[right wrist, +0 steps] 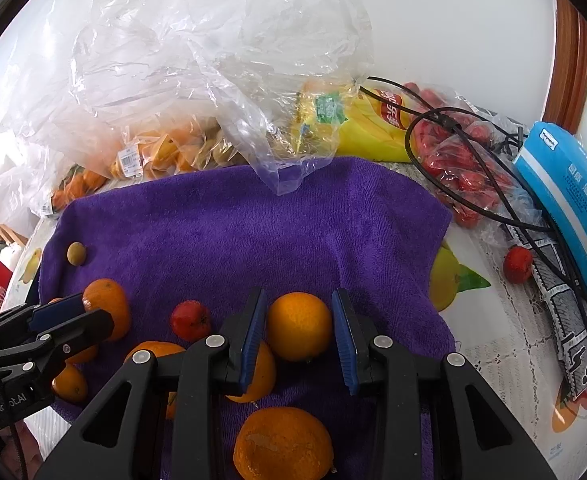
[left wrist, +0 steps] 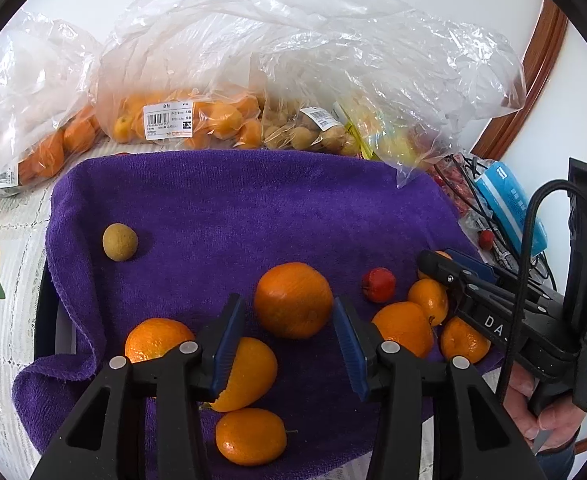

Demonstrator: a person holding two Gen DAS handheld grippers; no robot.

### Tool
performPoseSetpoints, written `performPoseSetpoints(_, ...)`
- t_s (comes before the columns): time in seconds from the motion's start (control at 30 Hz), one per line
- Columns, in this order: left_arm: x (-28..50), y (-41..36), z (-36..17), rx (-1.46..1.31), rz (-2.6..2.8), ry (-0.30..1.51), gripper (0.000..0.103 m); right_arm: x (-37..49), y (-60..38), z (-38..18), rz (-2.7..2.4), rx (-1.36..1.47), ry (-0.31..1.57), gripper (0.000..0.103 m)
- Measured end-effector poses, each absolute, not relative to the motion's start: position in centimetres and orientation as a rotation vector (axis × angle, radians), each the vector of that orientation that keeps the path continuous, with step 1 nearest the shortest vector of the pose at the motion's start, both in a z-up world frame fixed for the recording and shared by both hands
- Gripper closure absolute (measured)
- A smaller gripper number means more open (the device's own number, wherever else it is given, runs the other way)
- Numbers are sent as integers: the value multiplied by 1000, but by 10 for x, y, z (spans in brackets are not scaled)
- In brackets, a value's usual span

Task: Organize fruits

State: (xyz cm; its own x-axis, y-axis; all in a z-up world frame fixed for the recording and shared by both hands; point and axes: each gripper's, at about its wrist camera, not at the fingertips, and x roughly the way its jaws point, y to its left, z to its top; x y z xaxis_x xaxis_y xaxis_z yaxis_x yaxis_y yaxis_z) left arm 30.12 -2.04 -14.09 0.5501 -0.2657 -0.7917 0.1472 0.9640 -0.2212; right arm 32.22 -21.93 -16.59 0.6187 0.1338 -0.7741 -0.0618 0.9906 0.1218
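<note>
A purple towel (left wrist: 253,208) (right wrist: 253,220) holds several loose oranges, a small red fruit (left wrist: 378,285) (right wrist: 189,320) and a round brown-green fruit (left wrist: 120,242) (right wrist: 76,254). My left gripper (left wrist: 289,304) (right wrist: 93,312) stands open around a large orange (left wrist: 293,320) (right wrist: 109,300), with a sliver of towel showing beside its left pad. My right gripper (right wrist: 299,296) (left wrist: 445,258) is shut on a small orange (right wrist: 299,332), which fills the gap between the blue pads. In the left wrist view the finger hides most of that orange.
Clear plastic bags of oranges (left wrist: 189,120) and brown fruit (left wrist: 305,136) lie behind the towel. To the right are a yellow snack bag (right wrist: 373,128), a bag of red fruit (right wrist: 465,168), black cables (right wrist: 493,208), a blue pack (right wrist: 565,200) and a stray red fruit (right wrist: 517,264).
</note>
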Motion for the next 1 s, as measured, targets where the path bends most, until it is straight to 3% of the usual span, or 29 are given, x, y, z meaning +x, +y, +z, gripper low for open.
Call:
performPoseSetpoints(0.2, 296, -20, -131, -119, -232, 942, 47, 319, -222, -162, 110, 93, 888, 67)
performPoseSetpoints(0.37, 292, -16, -125, -118, -220, 932, 40, 314, -225, -158, 103, 99, 886, 58)
performPoseSetpoints(0.8, 258, -5, -98, -119, -163, 906, 39, 274, -217, -125, 99, 54, 845, 51)
performPoseSetpoints(1.0, 225, 0, -73, -112, -134, 885, 34, 235, -215, -86, 75, 49, 782, 37)
